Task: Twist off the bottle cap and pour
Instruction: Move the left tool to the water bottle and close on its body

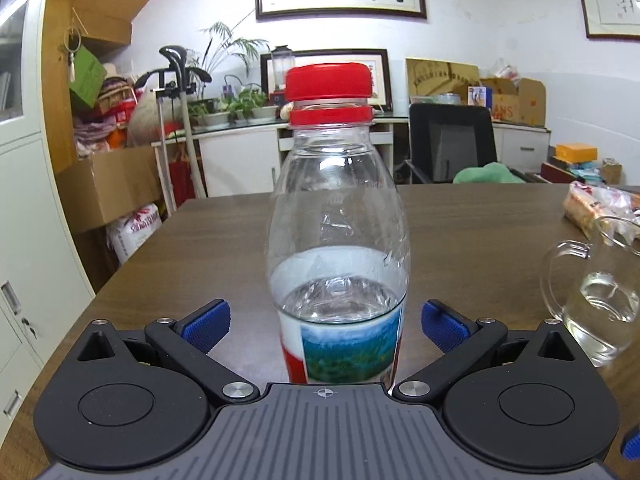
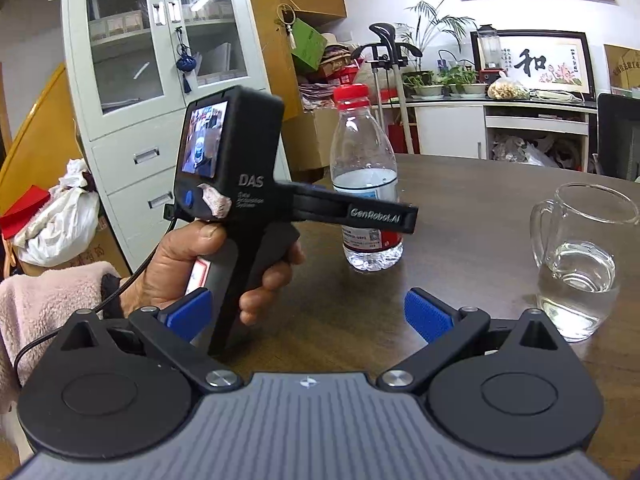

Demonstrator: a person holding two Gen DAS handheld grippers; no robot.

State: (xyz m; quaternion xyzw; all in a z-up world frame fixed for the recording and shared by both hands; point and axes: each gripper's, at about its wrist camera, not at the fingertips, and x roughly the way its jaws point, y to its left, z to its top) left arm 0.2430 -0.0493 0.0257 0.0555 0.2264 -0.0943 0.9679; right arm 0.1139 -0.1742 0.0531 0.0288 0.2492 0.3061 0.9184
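A clear plastic water bottle (image 1: 338, 216) with a red cap (image 1: 328, 80) stands upright on the brown table, about a third full. My left gripper (image 1: 325, 326) is open with its blue pads on either side of the bottle's label, not touching it. In the right wrist view the bottle (image 2: 366, 176) stands behind the left gripper's finger (image 2: 360, 212), and the cap (image 2: 352, 97) is on. My right gripper (image 2: 308, 314) is open and empty, low over the table in front of the bottle. A glass mug (image 2: 580, 264) holding a little water stands to the right.
The glass mug also shows at the right edge of the left wrist view (image 1: 600, 292). A bag of bread (image 1: 596, 208) lies at the table's far right. A black chair (image 1: 452, 144) stands behind the table (image 1: 200, 248). A hand holds the left gripper's handle (image 2: 236, 216).
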